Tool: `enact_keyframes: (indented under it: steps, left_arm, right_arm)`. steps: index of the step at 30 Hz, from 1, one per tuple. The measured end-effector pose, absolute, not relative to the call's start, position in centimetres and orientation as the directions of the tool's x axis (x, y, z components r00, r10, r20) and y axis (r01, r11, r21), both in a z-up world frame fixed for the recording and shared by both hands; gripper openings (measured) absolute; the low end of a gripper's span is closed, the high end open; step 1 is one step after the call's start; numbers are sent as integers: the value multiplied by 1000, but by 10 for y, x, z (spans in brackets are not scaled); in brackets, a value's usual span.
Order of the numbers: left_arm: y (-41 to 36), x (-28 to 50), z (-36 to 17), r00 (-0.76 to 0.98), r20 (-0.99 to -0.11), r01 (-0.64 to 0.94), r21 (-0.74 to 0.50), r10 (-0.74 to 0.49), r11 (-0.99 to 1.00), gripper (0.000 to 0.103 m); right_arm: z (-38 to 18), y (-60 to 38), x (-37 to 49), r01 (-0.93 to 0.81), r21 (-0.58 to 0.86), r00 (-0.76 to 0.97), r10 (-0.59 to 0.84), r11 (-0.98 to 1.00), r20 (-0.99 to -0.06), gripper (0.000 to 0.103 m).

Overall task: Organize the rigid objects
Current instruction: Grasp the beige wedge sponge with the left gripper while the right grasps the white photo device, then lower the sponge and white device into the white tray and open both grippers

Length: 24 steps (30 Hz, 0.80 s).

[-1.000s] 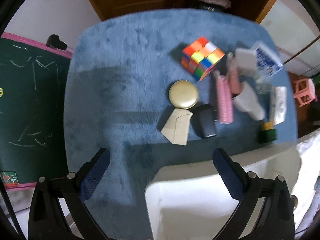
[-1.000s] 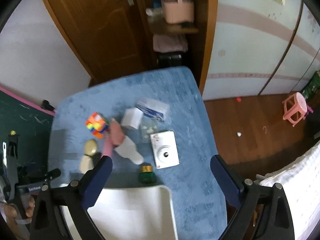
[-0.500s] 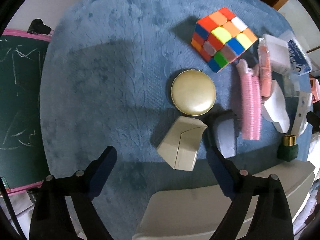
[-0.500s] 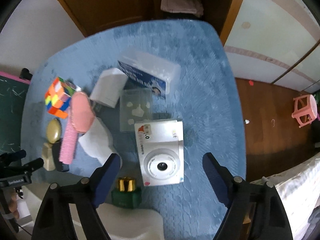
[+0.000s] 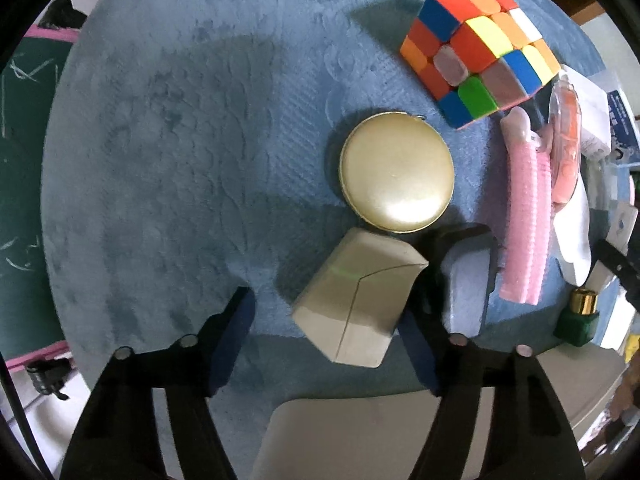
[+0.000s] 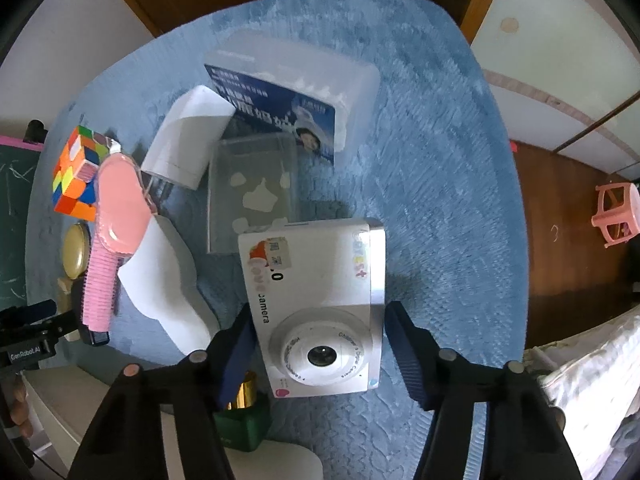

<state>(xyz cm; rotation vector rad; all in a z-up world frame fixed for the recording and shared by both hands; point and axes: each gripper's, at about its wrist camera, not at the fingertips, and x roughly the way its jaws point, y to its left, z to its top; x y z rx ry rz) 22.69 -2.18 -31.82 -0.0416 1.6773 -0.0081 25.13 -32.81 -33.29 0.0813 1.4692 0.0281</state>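
My left gripper (image 5: pixel 326 320) is open and straddles a beige wedge-shaped box (image 5: pixel 356 300) on the blue cloth. A round gold compact (image 5: pixel 396 176) lies just beyond it, a colourful puzzle cube (image 5: pixel 478 48) farther back right. My right gripper (image 6: pixel 320 344) is open around a white toy camera box (image 6: pixel 316 300), one finger on each side. The left gripper's tip shows in the right wrist view (image 6: pixel 48 320) at the far left.
A dark phone-like item (image 5: pixel 466 280), pink hair roller (image 5: pixel 524 220), pink brush (image 6: pixel 120 200), white boxes (image 6: pixel 188 136), a clear case (image 6: pixel 252 196), a blue-labelled plastic box (image 6: pixel 296 96) and a green bottle (image 6: pixel 240 420) crowd the table. A white bin (image 5: pixel 360 440) stands at the near edge.
Both grippers have come down and forward: the left now brackets the beige box, the right now brackets the camera box. Both stay open.
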Motion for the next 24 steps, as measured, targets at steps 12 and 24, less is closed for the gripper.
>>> enact_keyframes:
  steps: [12, 24]
  left_arm:
    - [-15, 228, -326, -41, -999, 0, -16, -16, 1000, 51]
    - [-6, 207, -261, 110, -994, 45, 4, -1, 999, 51]
  right_arm:
    - [-334, -321, 247, 35, 83, 110, 79, 996, -991, 58]
    - [-287, -329, 228, 51, 153, 189, 141, 987, -972, 57]
